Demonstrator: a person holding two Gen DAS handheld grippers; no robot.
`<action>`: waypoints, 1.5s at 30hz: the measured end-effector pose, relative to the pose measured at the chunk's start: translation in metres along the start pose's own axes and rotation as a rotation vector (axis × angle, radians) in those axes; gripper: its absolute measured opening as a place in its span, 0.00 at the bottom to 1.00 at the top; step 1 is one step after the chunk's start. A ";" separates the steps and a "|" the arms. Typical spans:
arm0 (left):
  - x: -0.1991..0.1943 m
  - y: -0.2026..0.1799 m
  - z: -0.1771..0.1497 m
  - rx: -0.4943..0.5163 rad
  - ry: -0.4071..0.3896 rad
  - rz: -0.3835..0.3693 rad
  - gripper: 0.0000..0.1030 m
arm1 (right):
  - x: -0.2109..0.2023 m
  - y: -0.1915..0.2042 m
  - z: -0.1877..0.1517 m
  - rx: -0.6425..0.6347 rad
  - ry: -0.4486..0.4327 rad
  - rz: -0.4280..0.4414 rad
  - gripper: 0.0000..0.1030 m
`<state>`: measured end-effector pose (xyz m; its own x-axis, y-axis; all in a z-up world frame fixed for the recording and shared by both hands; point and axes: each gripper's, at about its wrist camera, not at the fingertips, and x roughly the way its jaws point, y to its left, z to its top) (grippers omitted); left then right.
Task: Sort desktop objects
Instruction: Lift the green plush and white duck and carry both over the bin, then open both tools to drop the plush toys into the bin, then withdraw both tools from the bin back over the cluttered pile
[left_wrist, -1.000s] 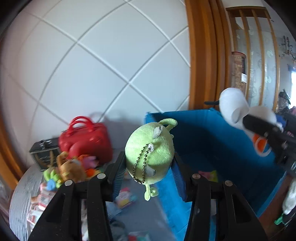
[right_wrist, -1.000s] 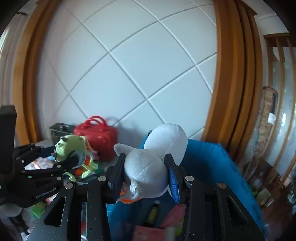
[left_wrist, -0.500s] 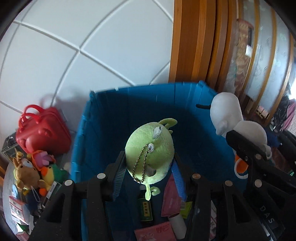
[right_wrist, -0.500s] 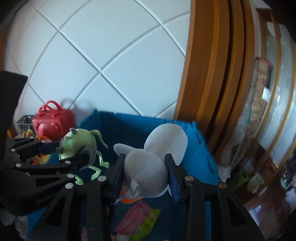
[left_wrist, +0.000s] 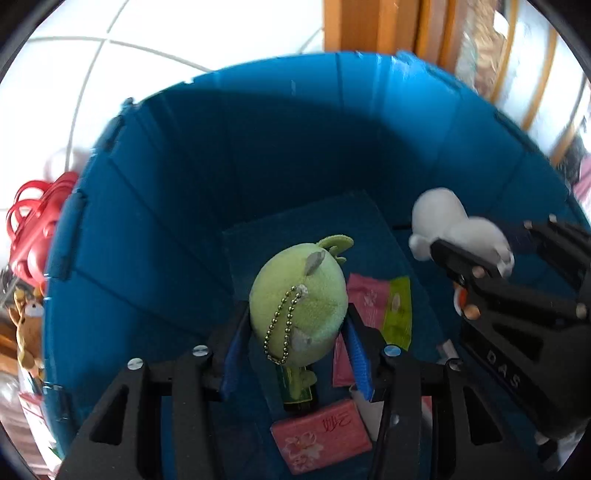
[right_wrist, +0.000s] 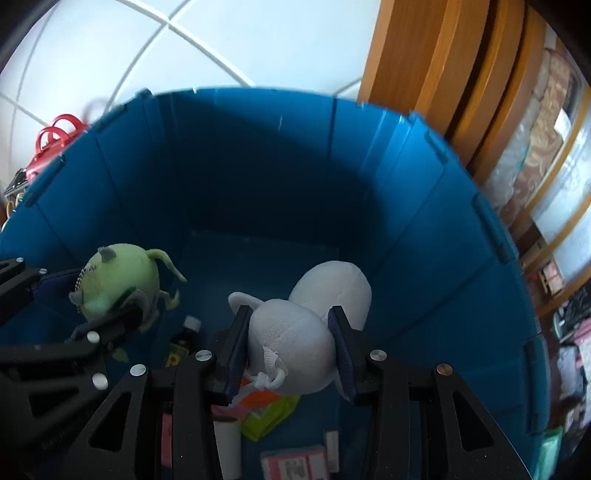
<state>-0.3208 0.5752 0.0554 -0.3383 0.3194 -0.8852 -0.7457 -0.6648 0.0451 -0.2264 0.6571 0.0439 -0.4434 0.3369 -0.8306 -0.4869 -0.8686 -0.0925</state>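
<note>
Two plush toys hang over the blue bin: the left gripper clamps a green monster plush, the right gripper a white plush. Below lie pink packets, a green packet and a small bottle; a red handbag sits outside the bin's left wall.

Green plush toy: round, fuzzy, small grey horns, thin green limbs, bead chain hanging off the top. Held up above the floor of the blue bin, on the left half, pinched at its sides.

White plush toy: two rounded lobes, pale grey-white, small white loop at the near end, a bit of orange beneath. Also held up inside the bin, right of the green one, well apart from it.

Down on the bin floor: pink packets, a yellow-green packet, a small dark bottle, lying loose.
</note>
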 end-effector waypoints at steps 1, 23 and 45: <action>0.003 -0.004 -0.001 0.012 0.012 0.009 0.47 | 0.001 -0.003 0.000 0.004 0.006 0.003 0.40; 0.034 0.007 -0.011 0.012 0.160 0.080 0.49 | 0.038 -0.006 -0.018 -0.012 0.199 -0.043 0.77; -0.158 0.054 -0.078 -0.103 -0.310 0.015 0.49 | -0.136 0.012 -0.025 -0.101 -0.230 0.092 0.99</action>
<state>-0.2626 0.4360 0.1618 -0.5188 0.4891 -0.7011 -0.6830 -0.7304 -0.0042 -0.1529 0.5911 0.1420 -0.6476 0.3183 -0.6923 -0.3637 -0.9275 -0.0863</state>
